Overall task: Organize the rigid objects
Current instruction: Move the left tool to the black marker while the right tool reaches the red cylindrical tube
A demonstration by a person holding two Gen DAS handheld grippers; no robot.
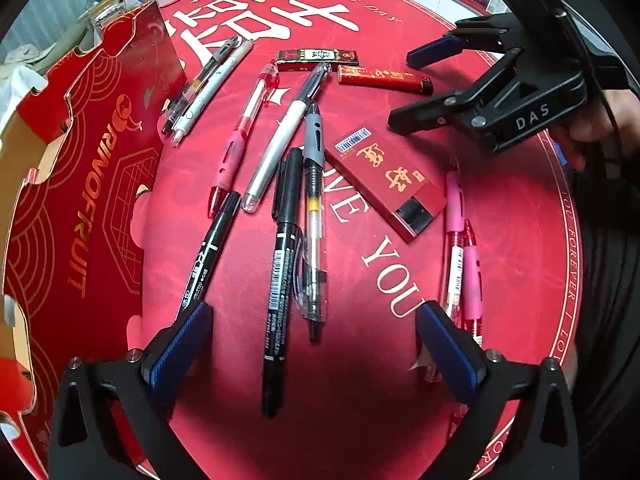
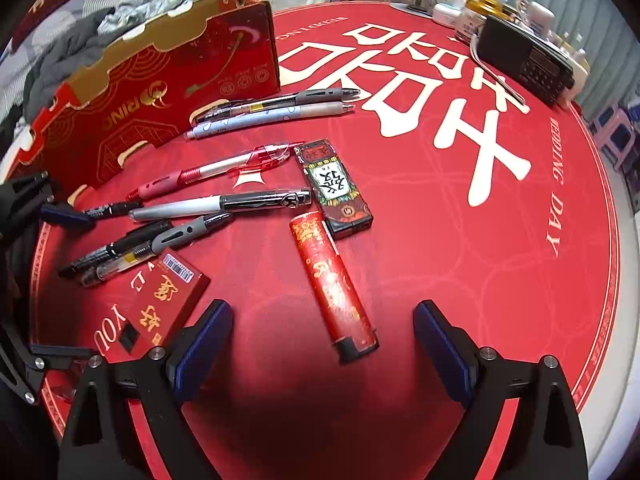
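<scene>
- Landmark: the red cardboard fruit box (image 1: 80,216) with a scalloped gold-edged rim stands at the left edge of the round red desk (image 1: 520,240). It looks like the likely container, though what lies inside it cannot be seen from either view.
- Just beside the box's right wall lie a dark grey pen and a pale blue patterned pen (image 1: 208,92), side by side and touching.
- Further right of the box: a pink-gripped pen with a clear red cap (image 1: 244,136), a thin black marker (image 1: 212,252) and a silver-barrelled pen (image 1: 280,140).
- Right again: a thick black marker (image 1: 280,280) and a clear gel pen with a grey grip (image 1: 312,216), lying close together, the pen's tip crossing the silver pen.
- Well right of the box: a flat red pack with gold characters (image 1: 384,184), and beyond it a dark patterned lighter (image 1: 316,58) and a long red lighter (image 1: 384,78).
- Farthest from the box: two pink pens (image 1: 464,260) touching one another.
- Left tongs (image 1: 312,344): jaws spread fully wide, holding nothing, hovering above the two black markers.
- Right tongs (image 2: 324,344): also fully spread and empty, poised above the red lighter's black end without touching it.
- Judgement: the sorting seems barely begun. Every visible piece sits loose on the desk, none is gripped, and all the pens, markers, lighters and the pack remain to be gathered.
</scene>
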